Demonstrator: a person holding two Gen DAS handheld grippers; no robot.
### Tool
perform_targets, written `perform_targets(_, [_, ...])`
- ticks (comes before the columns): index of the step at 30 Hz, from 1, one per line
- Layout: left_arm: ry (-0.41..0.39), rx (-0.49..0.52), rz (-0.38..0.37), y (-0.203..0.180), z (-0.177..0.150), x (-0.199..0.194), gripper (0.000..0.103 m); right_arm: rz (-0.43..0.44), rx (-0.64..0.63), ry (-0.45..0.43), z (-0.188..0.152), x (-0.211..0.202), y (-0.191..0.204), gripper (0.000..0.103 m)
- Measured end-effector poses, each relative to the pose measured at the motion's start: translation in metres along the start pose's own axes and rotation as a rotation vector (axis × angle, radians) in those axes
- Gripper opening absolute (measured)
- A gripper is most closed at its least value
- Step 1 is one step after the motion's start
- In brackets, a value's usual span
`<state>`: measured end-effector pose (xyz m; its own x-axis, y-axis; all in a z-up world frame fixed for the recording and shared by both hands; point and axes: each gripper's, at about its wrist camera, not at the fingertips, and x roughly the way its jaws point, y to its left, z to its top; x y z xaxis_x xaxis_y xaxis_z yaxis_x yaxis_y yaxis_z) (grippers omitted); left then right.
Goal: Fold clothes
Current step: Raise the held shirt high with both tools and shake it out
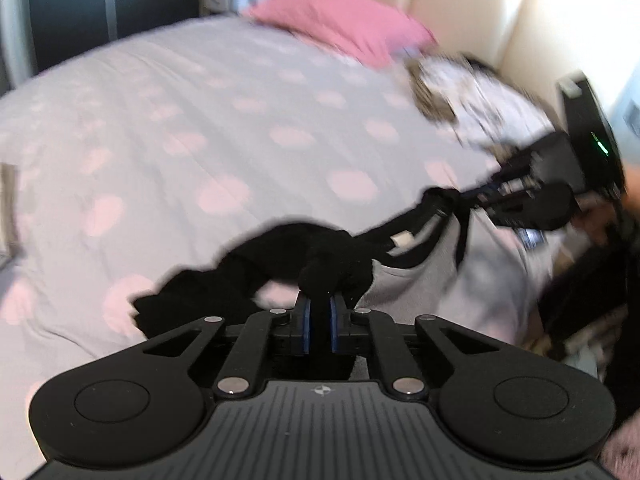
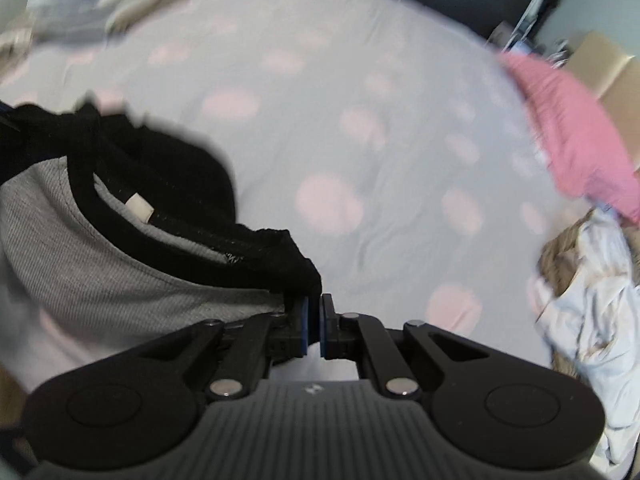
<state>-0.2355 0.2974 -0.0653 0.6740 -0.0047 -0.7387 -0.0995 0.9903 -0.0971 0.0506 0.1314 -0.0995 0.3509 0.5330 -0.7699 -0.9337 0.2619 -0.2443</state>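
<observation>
- A grey ribbed top (image 2: pixel 92 264) with black neckline trim and black sleeves is held stretched above the bed — a small white label (image 2: pixel 139 204) is seen inside its collar.
- The left gripper (image 1: pixel 320 305) is clenched on a bunch of the black fabric.
- The right gripper (image 2: pixel 314 312) is clamped on the black shoulder edge.
- Below lies a grey duvet (image 1: pixel 200 120) with pink spots.
- A pink pillow (image 1: pixel 340 20) and a crumpled pile of clothes (image 2: pixel 592 288) are seen further off — both blurred.
</observation>
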Motion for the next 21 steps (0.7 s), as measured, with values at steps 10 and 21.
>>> perform_targets(10, [-0.339,-0.078,0.179,-0.001,0.032,-0.072,0.006,-0.138,0.043,-0.394,0.037,-0.083,-0.002,0.005])
perform_targets(21, [-0.748,-0.068,0.246,-0.047,0.071,-0.226,0.005,-0.195,0.064,-0.784,0.078,-0.236,-0.008,0.005])
